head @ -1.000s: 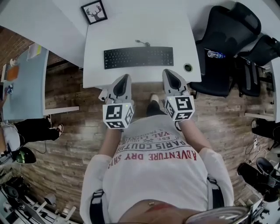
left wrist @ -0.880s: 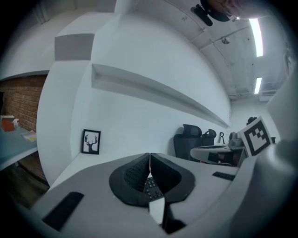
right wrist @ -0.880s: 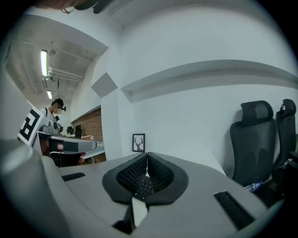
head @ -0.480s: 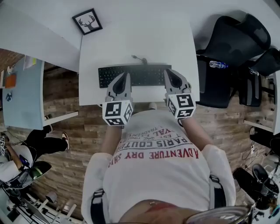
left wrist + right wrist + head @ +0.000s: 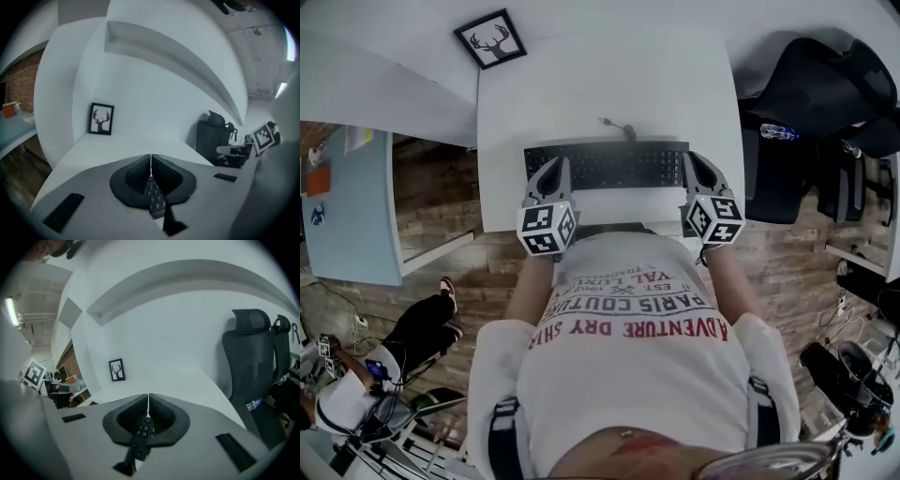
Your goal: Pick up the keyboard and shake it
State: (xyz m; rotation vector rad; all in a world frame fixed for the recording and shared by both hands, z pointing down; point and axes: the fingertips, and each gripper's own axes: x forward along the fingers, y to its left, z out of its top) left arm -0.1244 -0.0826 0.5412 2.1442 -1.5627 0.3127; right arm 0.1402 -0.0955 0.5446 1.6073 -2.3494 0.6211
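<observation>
A black keyboard lies across the white desk, near its front edge. My left gripper is over the keyboard's left end and my right gripper over its right end. Both have their jaws pressed together with nothing between them. In the left gripper view the shut left gripper hangs just above a strip of keyboard keys. The right gripper view shows the same: the shut right gripper sits over the keyboard. Whether the tips touch the keys I cannot tell.
A framed deer picture leans at the desk's back left corner. A thin cable runs from behind the keyboard. Black office chairs with a water bottle stand at the right. A pale blue table is at the left.
Both grippers have moved forward from the desk's front edge to over the keyboard's two ends, spreading apart. Their jaws have stayed shut.
</observation>
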